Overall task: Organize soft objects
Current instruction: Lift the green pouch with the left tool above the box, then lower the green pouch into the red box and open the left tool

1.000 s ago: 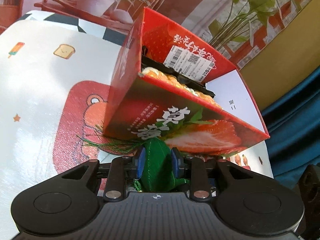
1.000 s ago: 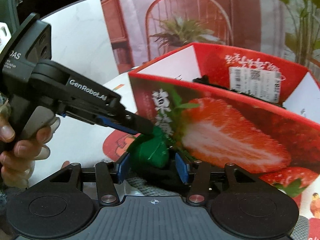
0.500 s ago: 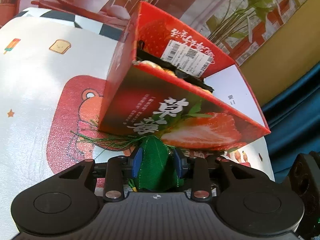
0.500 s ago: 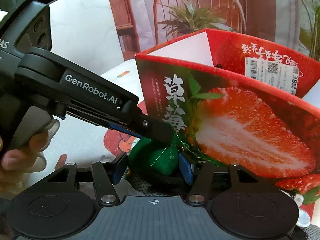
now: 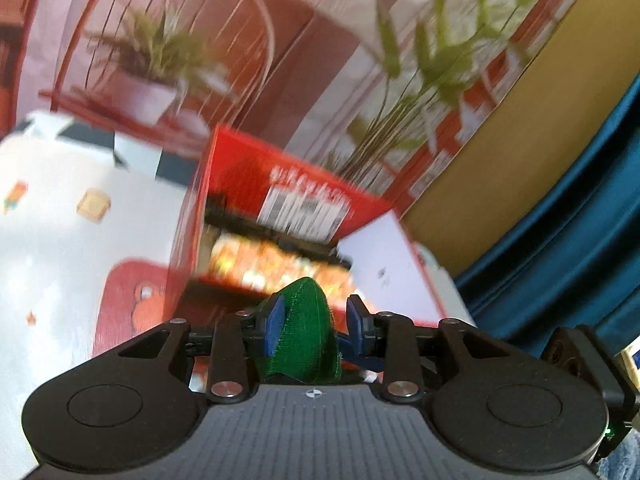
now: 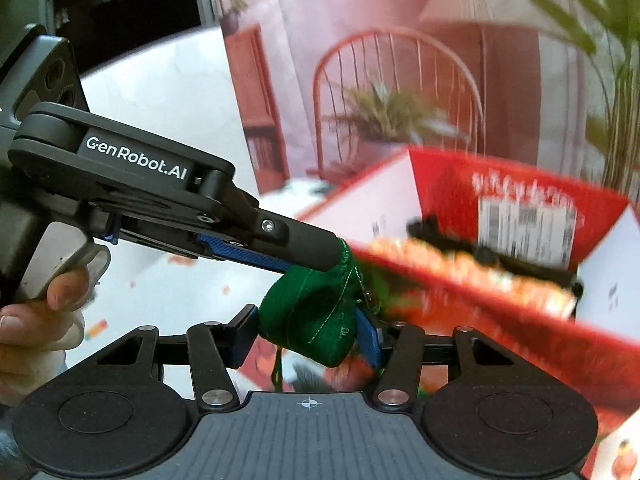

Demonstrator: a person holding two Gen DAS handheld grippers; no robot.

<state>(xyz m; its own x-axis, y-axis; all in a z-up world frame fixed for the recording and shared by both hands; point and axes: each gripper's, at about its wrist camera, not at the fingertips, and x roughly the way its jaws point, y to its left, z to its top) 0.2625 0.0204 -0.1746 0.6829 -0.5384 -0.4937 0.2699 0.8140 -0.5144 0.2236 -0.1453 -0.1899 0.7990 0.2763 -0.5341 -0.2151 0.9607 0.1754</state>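
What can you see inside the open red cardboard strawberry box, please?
Inside the red cardboard strawberry box, blurred orange-and-yellow contents lie beside a black item. Motion blur hides what they are; the near wall covers anything lower.

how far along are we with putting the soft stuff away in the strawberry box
Partly done: an orange item already lies inside the red box. In hand: the green pouch, gripped by the left gripper and sitting between the right gripper fingers, raised near the box rim. Left: lowering it in and letting go.
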